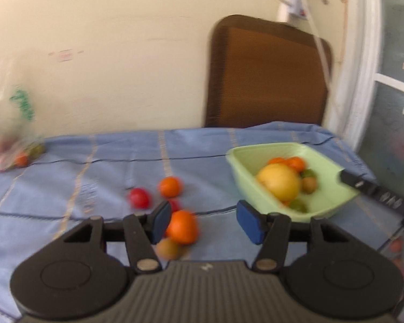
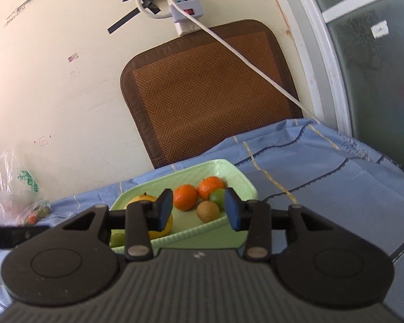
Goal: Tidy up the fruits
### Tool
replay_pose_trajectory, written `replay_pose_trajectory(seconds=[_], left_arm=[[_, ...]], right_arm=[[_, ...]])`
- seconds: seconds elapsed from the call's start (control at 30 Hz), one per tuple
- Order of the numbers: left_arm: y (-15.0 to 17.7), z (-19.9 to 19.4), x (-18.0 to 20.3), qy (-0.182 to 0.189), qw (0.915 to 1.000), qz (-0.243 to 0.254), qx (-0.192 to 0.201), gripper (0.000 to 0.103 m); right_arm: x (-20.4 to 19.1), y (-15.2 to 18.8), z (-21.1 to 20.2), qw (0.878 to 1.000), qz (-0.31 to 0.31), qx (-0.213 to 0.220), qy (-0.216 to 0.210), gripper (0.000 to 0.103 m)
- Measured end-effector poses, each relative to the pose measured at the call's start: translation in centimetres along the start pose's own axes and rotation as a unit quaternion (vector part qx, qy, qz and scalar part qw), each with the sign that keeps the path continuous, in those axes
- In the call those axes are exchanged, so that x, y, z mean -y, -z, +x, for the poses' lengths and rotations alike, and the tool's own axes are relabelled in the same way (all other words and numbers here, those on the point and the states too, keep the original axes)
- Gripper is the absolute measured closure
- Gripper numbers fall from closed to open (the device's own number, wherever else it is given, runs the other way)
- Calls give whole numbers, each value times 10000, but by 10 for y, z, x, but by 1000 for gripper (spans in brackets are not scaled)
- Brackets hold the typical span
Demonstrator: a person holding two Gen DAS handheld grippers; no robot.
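Jaws of left gripper spread, empty, orange just right of its left pad | jaws of right gripper spread, empty, over green tray | tray fruit: grapefruit, oranges, limes | loose fruit on blue cloth at 11 o'clock of left gripper: orange, red fruit
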State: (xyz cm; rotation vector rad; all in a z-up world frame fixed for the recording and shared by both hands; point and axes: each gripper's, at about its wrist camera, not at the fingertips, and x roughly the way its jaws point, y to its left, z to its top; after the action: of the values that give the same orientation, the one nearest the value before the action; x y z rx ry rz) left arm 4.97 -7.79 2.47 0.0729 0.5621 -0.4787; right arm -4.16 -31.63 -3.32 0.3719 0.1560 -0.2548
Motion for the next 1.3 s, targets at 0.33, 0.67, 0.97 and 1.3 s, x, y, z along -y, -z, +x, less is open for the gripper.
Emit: replay_pose_trajectory(seconds=[0.33,0.67,0.97,1.3], left_arm=[[39,2,-93,-839,9926,-840,-268,52],[45,-7,-101,-334,9942,-1017,44,51],[46,-11,-88,-274,9971,-672,232,51],[45,-6,-88,-296,9975,-632,95,51]], right_arm=[[-4,2,-8,9991,-26,337,238,58],[-80,17,-25,9901,-1125,240,-803,57],[-153,35,54,9656,-1756,-1364,-1352,58],[-138,45,53,9659,-1238,-1772,-1423,66]])
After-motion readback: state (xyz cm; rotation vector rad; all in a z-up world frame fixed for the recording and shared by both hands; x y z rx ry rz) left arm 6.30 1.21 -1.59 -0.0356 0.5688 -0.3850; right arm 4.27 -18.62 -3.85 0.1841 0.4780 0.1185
